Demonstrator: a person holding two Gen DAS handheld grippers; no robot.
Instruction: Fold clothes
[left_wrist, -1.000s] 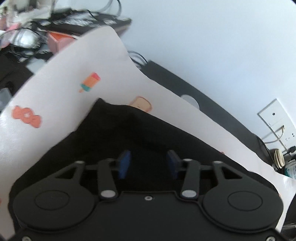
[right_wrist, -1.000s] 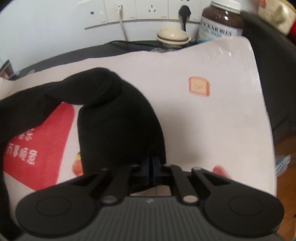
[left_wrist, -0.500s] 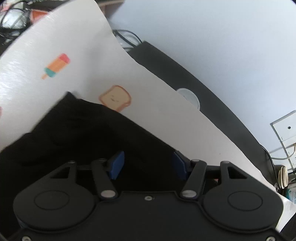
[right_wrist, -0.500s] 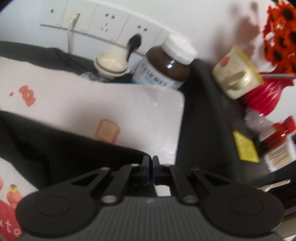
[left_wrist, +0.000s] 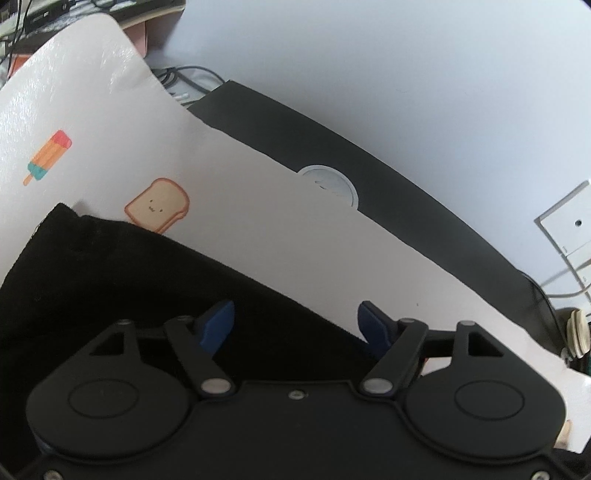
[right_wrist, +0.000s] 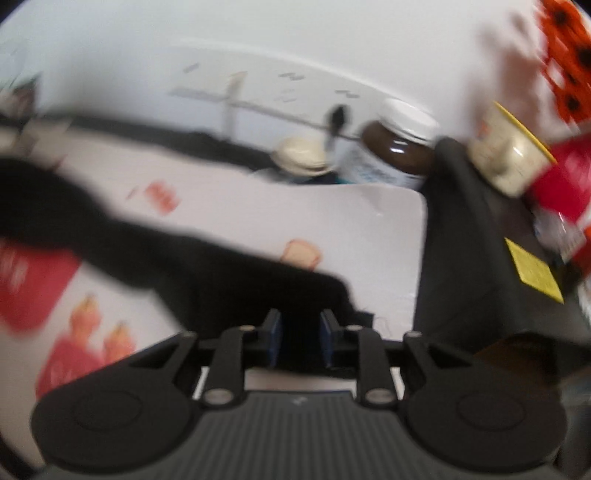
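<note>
Two black grippers with blue pads are what we see nearest: our left gripper (left_wrist: 297, 325) stands wide open over the black fabric garment (left_wrist: 110, 280), its fingers clear of the cloth, while our right gripper (right_wrist: 297, 338) has its fingers parted with dark cloth of the garment (right_wrist: 229, 269) lying between them, gripping nothing. Beyond, the garment spreads across the white printed mat (left_wrist: 258, 229), its edge touching a toast picture (left_wrist: 158, 205). Farther back in the blurred right view stand a brown jar with a white lid (right_wrist: 397, 144) and orange flowers (right_wrist: 569, 55)
</note>
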